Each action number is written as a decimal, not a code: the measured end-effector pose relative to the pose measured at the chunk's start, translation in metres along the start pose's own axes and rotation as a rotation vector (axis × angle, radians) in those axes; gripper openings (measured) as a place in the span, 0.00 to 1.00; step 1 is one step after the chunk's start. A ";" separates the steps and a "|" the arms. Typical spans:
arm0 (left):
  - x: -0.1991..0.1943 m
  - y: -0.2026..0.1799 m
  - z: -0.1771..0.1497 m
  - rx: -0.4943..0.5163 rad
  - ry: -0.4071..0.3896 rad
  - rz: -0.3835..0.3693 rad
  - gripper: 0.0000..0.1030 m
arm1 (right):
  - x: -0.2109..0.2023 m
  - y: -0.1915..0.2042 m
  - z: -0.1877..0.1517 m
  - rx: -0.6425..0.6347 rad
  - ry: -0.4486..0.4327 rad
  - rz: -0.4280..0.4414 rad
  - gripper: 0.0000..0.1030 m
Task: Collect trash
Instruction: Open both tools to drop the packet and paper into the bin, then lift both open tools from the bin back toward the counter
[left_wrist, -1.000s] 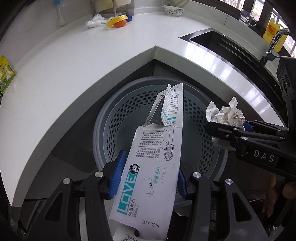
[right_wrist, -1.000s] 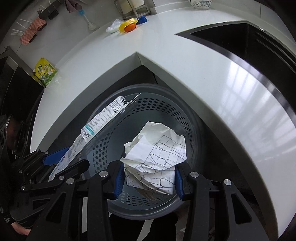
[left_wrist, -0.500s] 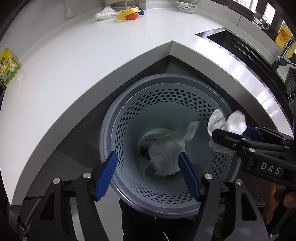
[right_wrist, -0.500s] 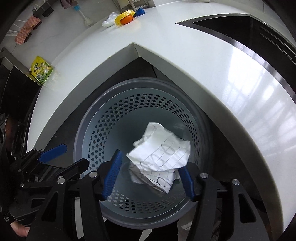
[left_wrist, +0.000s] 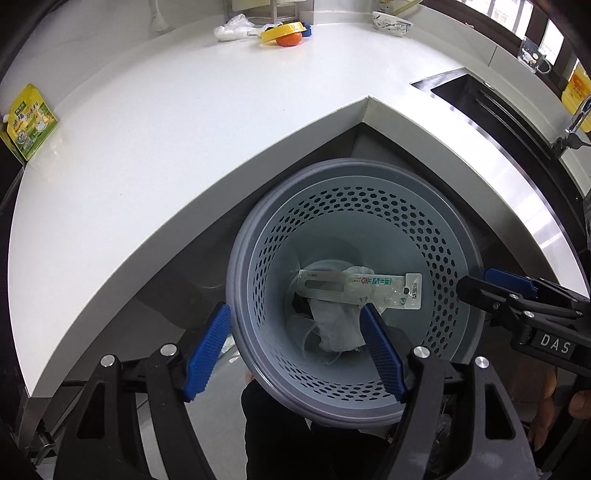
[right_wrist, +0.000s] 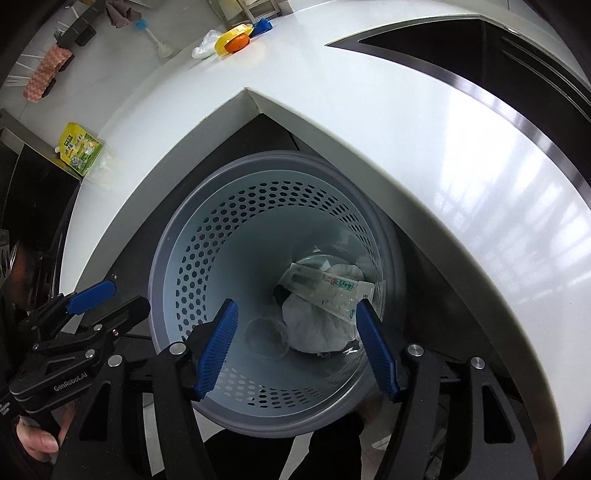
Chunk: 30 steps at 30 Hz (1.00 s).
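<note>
- The white tabletop (left_wrist: 192, 140) wraps round the corner; a yellow-green pouch (left_wrist: 27, 123) lies at its left end, and at the back an orange fruit under a yellow lid (left_wrist: 285, 34) sits by a crumpled plastic bag (left_wrist: 232, 31) – likely the trash left to fetch
- The grey perforated bin (left_wrist: 436, 236) stands on the floor, tucked into the corner below the tabletop edge
- At the bin's bottom lie the crumpled white paper (left_wrist: 336, 325) and, resting across it, the toothbrush package (left_wrist: 360, 290), so both are inside
- The left hand-held gripper (left_wrist: 295, 347) hangs over the bin mouth, jaws wide apart and empty
- The right hand-held gripper (right_wrist: 295, 350) hangs beside it, jaws likewise apart, nothing between them
- My advice: lift both straight up clear of the rim before swinging away, or a finger may catch and tip the bin; then go for the pouch, approaching low and flat to pinch its edge
</note>
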<state>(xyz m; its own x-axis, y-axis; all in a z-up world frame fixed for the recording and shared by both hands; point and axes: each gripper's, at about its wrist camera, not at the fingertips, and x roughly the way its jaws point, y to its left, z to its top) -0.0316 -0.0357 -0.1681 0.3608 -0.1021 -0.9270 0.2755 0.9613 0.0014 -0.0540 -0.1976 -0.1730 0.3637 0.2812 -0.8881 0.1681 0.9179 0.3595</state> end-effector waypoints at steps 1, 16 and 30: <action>-0.002 0.000 0.001 -0.005 -0.002 0.000 0.69 | -0.001 0.001 -0.001 -0.001 -0.001 0.000 0.62; -0.049 -0.004 0.026 -0.038 -0.102 0.001 0.73 | -0.051 0.000 0.010 -0.033 -0.084 0.033 0.62; -0.092 0.015 0.070 -0.041 -0.218 0.009 0.76 | -0.077 0.030 0.058 -0.078 -0.206 0.041 0.62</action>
<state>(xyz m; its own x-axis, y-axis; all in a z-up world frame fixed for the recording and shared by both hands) 0.0021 -0.0295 -0.0564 0.5489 -0.1418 -0.8238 0.2363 0.9716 -0.0098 -0.0237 -0.2077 -0.0768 0.5493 0.2626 -0.7933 0.0807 0.9282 0.3632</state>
